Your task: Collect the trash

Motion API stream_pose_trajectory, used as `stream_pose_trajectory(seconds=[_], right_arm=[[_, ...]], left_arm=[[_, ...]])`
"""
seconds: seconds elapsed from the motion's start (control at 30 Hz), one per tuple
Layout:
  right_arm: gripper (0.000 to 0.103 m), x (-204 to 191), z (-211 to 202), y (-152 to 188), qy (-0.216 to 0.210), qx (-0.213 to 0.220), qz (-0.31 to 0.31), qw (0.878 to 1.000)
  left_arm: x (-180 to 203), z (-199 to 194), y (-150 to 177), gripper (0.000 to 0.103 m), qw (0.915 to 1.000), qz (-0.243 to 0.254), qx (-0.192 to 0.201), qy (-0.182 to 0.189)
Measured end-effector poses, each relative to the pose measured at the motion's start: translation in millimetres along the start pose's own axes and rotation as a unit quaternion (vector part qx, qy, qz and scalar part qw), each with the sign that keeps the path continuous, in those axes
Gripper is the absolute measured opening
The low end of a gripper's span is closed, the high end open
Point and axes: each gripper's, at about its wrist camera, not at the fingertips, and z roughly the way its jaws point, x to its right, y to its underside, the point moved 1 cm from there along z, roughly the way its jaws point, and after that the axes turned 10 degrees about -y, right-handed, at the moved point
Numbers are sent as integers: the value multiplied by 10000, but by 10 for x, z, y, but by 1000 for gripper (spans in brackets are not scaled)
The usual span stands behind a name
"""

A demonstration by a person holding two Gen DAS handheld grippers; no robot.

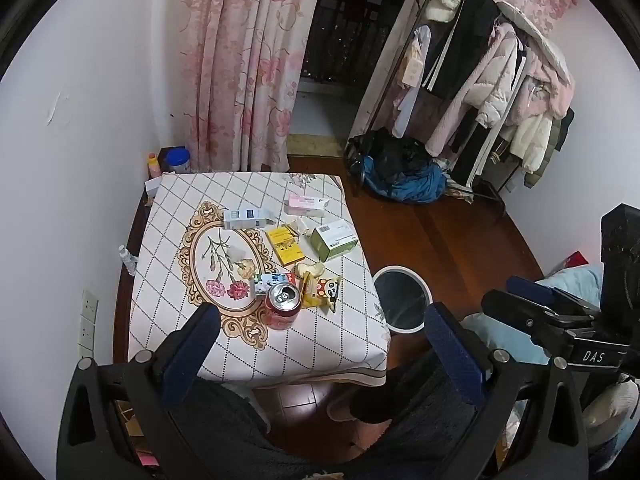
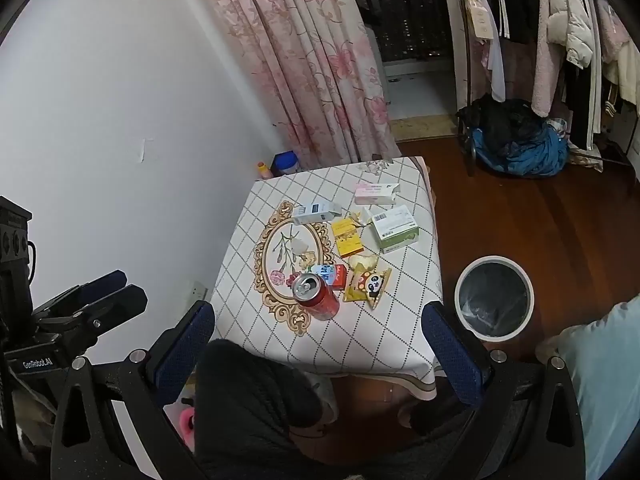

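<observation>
pink floral curtain point(image 1: 244, 60) | clothes rack with coats point(image 1: 496, 92) | blue bag on wooden floor point(image 2: 520, 152) | wall socket point(image 1: 89, 312)

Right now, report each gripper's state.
Left gripper: open, holding nothing.
Right gripper: open, holding nothing.

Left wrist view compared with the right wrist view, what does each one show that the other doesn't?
Only the left wrist view shows the small clear bottle beside the table's left edge and the wall sockets. Only the right wrist view shows a pink object on the floor. Both share the red can, panda snack packet, green box and white trash bin.
</observation>
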Motion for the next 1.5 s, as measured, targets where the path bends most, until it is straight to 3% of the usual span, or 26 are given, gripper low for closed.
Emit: stream_pose_trajectory(seconds=[0.17,0.4,1.5], right_arm=[[103,-58,-29,-17,-132,-17,-7,9999],[103,-71,-29,-10,-250,-30,-55,9997],[103,-87,5,-27,-296,-71,-88,9995]], left_arm=[[-51,-18,1,103,9996,-127,-18,240],[-58,-38,-41,103,9994,-155,-5,307],[-71,-47,44,103,9994,-151,22,299]])
